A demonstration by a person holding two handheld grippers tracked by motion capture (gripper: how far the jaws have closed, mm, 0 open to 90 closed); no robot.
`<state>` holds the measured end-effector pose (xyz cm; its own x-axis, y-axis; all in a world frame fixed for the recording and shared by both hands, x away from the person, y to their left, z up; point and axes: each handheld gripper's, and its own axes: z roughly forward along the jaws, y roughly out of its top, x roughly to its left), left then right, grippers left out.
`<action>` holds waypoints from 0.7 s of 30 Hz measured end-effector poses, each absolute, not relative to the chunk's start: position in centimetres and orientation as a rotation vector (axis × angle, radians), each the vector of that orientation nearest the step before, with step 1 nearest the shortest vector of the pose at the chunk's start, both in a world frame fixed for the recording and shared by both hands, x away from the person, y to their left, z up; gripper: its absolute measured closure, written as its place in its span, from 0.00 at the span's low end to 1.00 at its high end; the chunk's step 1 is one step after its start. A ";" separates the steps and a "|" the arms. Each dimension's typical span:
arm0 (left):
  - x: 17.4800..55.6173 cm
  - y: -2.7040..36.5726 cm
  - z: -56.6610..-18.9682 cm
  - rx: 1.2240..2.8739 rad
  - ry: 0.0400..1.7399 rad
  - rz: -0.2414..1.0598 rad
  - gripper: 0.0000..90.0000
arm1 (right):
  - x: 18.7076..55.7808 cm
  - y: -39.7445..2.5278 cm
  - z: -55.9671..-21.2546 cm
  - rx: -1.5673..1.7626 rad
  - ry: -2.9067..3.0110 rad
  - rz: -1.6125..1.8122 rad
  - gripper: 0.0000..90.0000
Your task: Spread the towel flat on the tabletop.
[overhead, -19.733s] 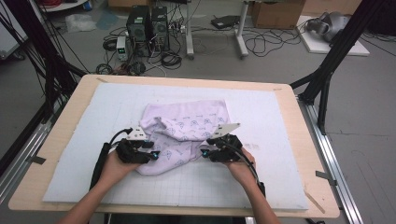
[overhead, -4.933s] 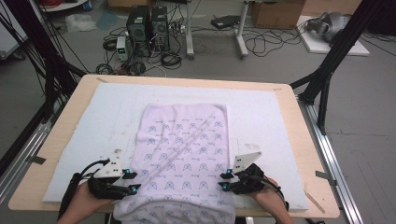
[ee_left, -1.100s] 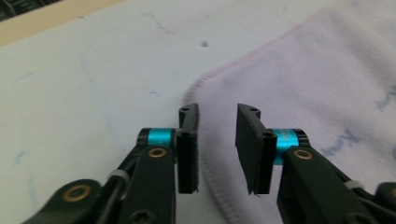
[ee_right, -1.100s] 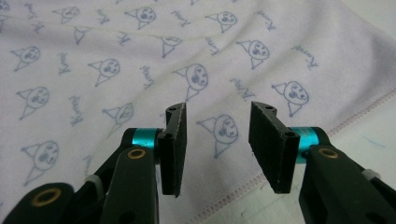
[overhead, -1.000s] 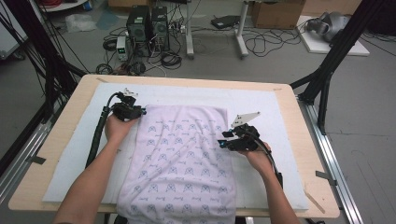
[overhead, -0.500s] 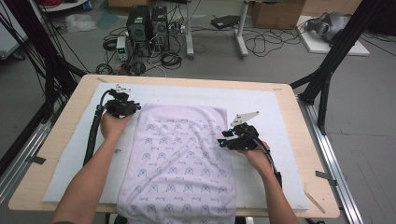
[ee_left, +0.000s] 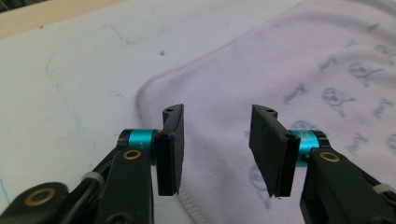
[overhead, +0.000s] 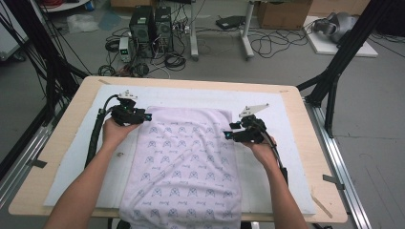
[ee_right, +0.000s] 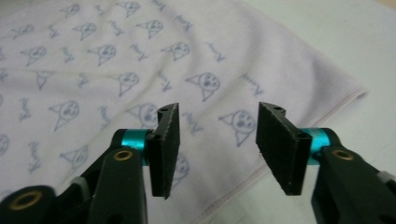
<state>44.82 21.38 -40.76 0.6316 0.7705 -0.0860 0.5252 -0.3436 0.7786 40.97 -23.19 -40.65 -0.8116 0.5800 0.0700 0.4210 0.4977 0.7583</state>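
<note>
While the patterned towel (overhead: 184,162) lies spread flat on the white mat (overhead: 296,157) of the bench (overhead: 76,95), its near end hanging over the front edge, both grippers hover at its 2 far corners. The left gripper (ee_left: 217,140) has its fingers apart over the far-left corner; the right gripper (ee_right: 217,140) likewise stands wide over the far-right edge. The step in hand looks like lining up for a fold; next, each should drop and pinch its corner.
</note>
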 end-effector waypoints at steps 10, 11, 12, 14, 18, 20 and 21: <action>42.1 21.7 -40.4 2.005 0.940 0.392 0.54 | 43.7 -23.2 -39.1 0.970 2.519 1.195 0.37; 42.0 21.8 -40.5 2.001 0.940 0.398 0.54 | 43.8 -23.1 -39.4 0.979 2.532 1.185 0.35; 41.9 21.9 -40.5 2.003 0.940 0.391 0.54 | 43.8 -23.1 -39.6 0.991 2.538 1.175 0.34; 41.9 21.9 -40.7 2.009 0.941 0.389 0.54 | 43.8 -23.0 -39.9 1.002 2.548 1.172 0.33; 42.1 22.1 -40.8 1.997 0.954 0.392 0.54 | 43.7 -22.5 -39.8 0.963 2.537 1.168 0.33; 42.3 22.2 -41.0 2.000 0.965 0.395 0.55 | 43.7 -22.5 -39.8 0.950 2.531 1.170 0.34; 42.4 22.2 -41.2 2.004 0.971 0.396 0.56 | 43.7 -22.4 -39.8 0.946 2.534 1.166 0.35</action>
